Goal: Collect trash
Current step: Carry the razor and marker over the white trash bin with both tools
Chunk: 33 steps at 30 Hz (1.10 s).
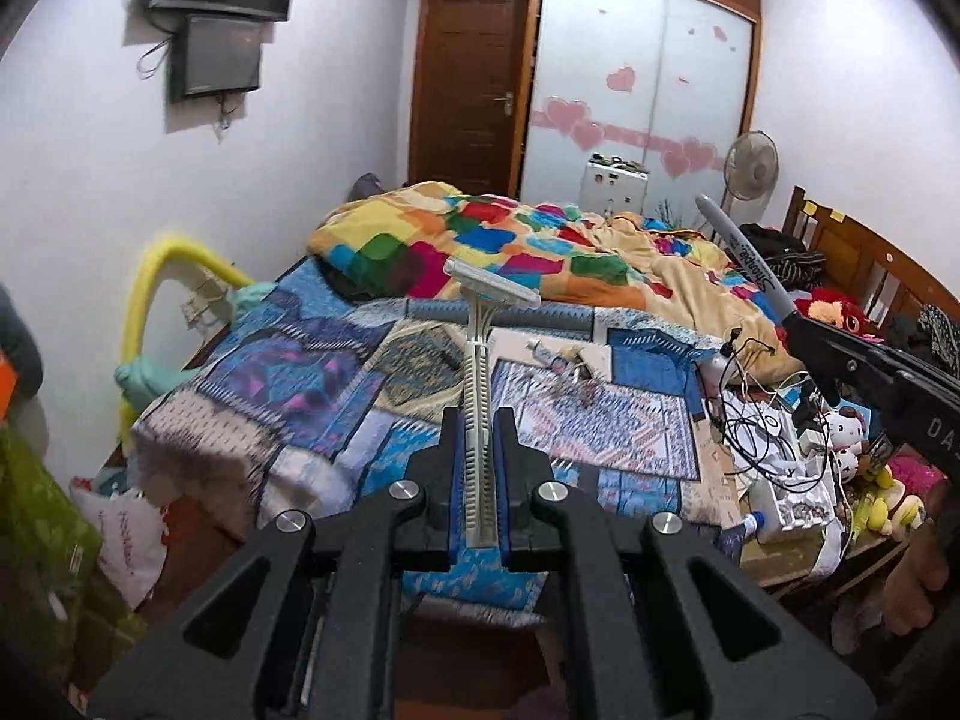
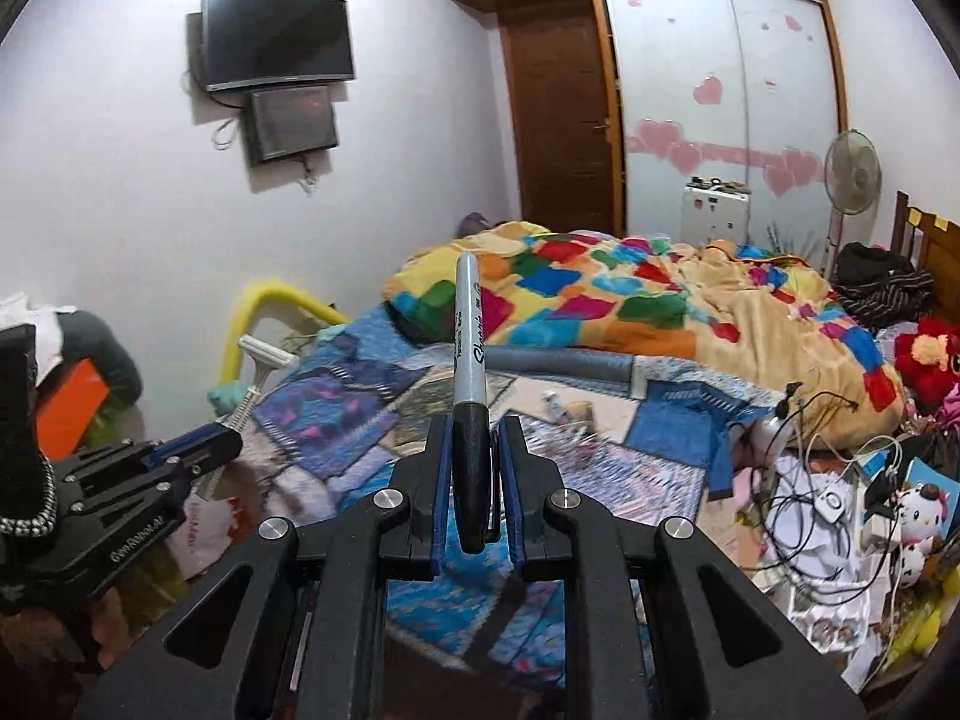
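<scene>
Razor (image 1: 478, 396) clamped upright in left gripper (image 1: 478, 420), marker (image 2: 471, 396) in right gripper (image 2: 472, 438), above bed's (image 1: 336, 396) near edge; carry called for firm, level grips.

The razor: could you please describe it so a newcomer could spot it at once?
Look above the patchwork bed, where two tongs are raised side by side. The left tongs grip the razor, handle between the pads. Unlike the grey marker in the right tongs, it is white, ribbed and T-shaped.
</scene>
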{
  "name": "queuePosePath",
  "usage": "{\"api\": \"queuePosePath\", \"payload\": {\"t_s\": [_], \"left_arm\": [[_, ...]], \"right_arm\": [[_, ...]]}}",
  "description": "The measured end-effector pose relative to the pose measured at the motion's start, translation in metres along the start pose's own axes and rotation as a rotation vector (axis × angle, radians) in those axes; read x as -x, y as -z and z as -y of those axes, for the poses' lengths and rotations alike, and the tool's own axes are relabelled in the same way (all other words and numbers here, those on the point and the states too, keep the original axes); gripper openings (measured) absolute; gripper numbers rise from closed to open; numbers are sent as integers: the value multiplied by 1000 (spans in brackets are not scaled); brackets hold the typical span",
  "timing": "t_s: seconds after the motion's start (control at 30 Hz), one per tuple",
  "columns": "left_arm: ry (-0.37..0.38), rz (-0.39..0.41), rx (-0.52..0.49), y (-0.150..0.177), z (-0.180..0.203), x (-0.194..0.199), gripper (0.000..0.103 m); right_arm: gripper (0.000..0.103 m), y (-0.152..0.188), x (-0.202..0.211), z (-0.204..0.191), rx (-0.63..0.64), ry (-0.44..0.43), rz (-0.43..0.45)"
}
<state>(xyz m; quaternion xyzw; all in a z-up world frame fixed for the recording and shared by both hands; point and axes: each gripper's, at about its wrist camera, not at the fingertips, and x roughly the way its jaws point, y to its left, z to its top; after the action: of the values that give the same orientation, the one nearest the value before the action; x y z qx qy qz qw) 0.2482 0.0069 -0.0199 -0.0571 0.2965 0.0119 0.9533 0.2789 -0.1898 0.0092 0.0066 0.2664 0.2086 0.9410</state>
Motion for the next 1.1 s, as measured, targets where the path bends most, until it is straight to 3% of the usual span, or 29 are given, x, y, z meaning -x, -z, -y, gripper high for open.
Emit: {"api": "queuePosePath", "payload": {"t_s": [0.27, 0.6, 0.93, 1.1], "left_arm": [[-69, -8, 37, 37, -45, 46, 8], [-178, -62, 113, 87, -117, 81, 8], [-252, -193, 217, 146, -178, 54, 8], [-244, -272, 278, 176, -199, 27, 8]], "right_arm": [[14, 23, 16, -49, 46, -85, -26], [14, 54, 4, -114, 120, -199, -116], [14, 97, -40, -173, 202, -262, -261], [14, 123, -72, -188, 226, -263, -357]]}}
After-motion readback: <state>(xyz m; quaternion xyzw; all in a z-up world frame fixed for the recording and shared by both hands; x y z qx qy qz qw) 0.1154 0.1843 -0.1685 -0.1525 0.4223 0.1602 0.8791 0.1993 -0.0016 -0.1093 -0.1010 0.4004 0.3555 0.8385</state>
